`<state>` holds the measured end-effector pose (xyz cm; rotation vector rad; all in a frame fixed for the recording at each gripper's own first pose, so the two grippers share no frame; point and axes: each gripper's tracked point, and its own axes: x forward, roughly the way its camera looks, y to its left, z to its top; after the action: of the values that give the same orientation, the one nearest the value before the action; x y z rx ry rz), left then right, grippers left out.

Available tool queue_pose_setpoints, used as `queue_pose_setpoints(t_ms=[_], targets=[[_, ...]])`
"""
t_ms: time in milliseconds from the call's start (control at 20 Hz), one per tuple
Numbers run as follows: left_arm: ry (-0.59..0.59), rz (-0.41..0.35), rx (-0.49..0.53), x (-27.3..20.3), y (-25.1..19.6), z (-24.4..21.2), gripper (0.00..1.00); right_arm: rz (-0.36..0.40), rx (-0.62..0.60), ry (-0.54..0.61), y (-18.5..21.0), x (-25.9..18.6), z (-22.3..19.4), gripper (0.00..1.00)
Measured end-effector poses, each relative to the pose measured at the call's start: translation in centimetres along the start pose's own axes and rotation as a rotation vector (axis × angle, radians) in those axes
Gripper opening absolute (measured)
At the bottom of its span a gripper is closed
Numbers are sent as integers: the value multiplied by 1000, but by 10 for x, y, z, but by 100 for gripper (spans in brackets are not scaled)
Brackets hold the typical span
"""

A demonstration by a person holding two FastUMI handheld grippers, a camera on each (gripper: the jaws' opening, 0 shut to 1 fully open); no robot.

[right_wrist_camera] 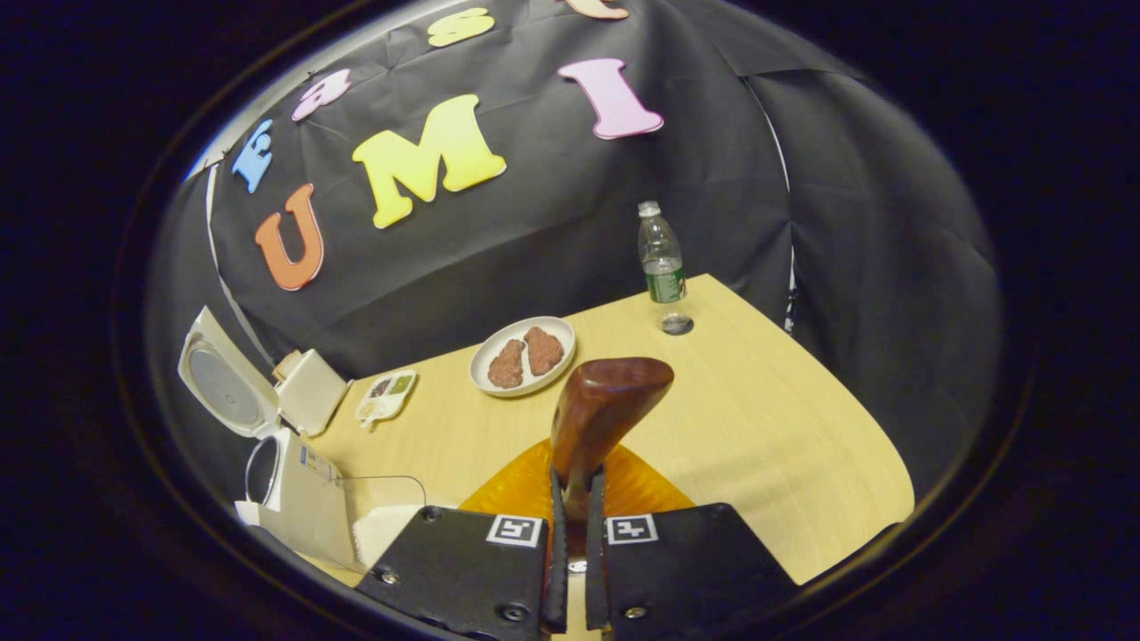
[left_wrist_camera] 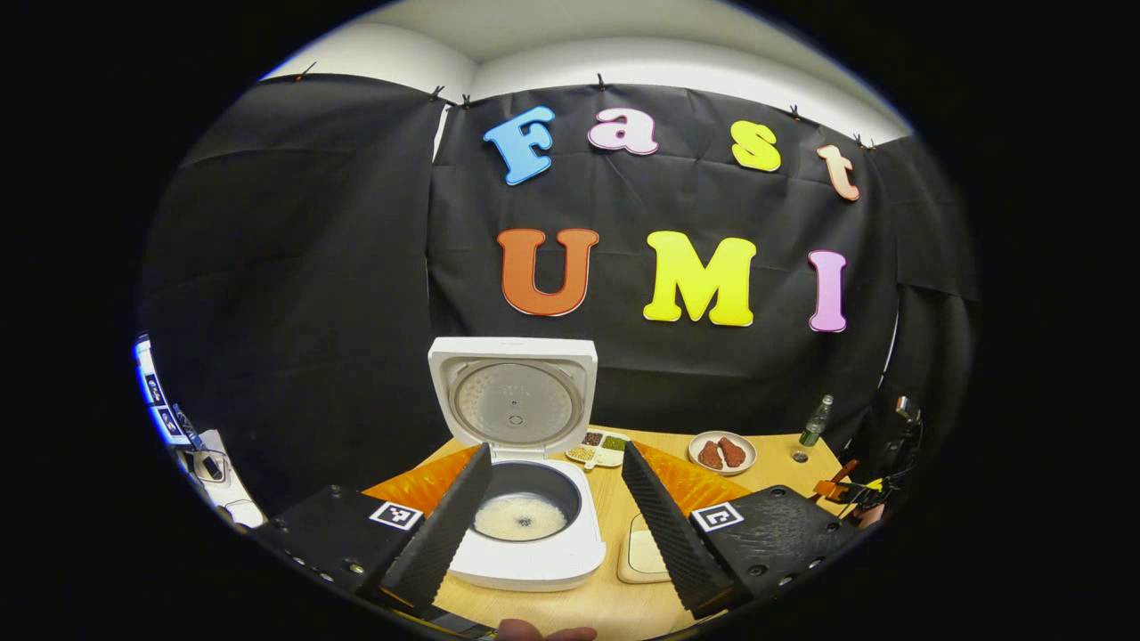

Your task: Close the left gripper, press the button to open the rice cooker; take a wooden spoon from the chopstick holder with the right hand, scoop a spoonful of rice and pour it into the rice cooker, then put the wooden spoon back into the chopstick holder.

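Note:
The white rice cooker [left_wrist_camera: 525,552] stands open in the left gripper view, its lid [left_wrist_camera: 512,392] upright and white rice lying in the dark pot [left_wrist_camera: 521,516]. My left gripper [left_wrist_camera: 557,521] is open just in front of it, with one finger on each side of the pot and nothing held. In the right gripper view my right gripper [right_wrist_camera: 574,503] is shut on the handle of the wooden spoon [right_wrist_camera: 606,405], which stands upright above the orange mat [right_wrist_camera: 525,485]. I cannot tell whether the spoon holds rice. The cooker [right_wrist_camera: 289,485] sits far left, with a rice container [right_wrist_camera: 383,530] beside it.
On the wooden table [right_wrist_camera: 784,427] are a plate of brown meat pieces [right_wrist_camera: 524,354], a small divided dish of grains [right_wrist_camera: 385,394], a water bottle [right_wrist_camera: 661,254] with its cap [right_wrist_camera: 677,324] beside it, and a white box [right_wrist_camera: 312,390] behind the cooker lid.

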<state>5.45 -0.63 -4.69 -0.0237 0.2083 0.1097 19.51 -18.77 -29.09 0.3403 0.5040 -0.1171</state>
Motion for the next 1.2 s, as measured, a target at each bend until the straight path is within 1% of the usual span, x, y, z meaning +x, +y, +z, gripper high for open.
queue_pose_setpoints(t_ms=[250, 300, 450, 500, 550, 700, 750, 850, 900, 950, 1100, 1200], targets=[[14, 13, 3, 0, 2, -2, 94, 4, 0, 13, 2, 12, -16, 15], [15, 11, 7, 0, 1, -2, 94, 12, 7, 14, 3, 13, -17, 18], [10, 0, 16, 2, -2, 2, 94, 26, 13, 10, 6, 13, -17, 20], [8, -6, 18, 3, -5, 4, 94, 26, 3, 1, 8, 9, -14, 24], [4, -13, 18, 3, -6, 6, 94, 20, -11, -7, 7, 10, -11, 29], [-18, -29, 15, 9, -9, 14, 94, -7, -37, -24, -1, 2, -1, 74], [-28, -33, 16, 10, -8, 18, 94, -14, -35, -34, -4, -2, 5, 78], [-48, -44, 24, 17, -6, 28, 94, -32, -24, -51, -10, -13, 17, 81], [-59, -49, 32, 22, -5, 33, 94, -39, -17, -59, -12, -19, 23, 89], [-72, -49, 40, 28, -2, 40, 94, -50, -11, -75, -15, -26, 31, 92], [-129, -44, 51, 45, 7, 68, 94, -73, -19, -134, -23, -57, 55, 92], [-155, -43, 46, 55, 13, 86, 94, -78, -43, -163, -19, -80, 71, 92]])
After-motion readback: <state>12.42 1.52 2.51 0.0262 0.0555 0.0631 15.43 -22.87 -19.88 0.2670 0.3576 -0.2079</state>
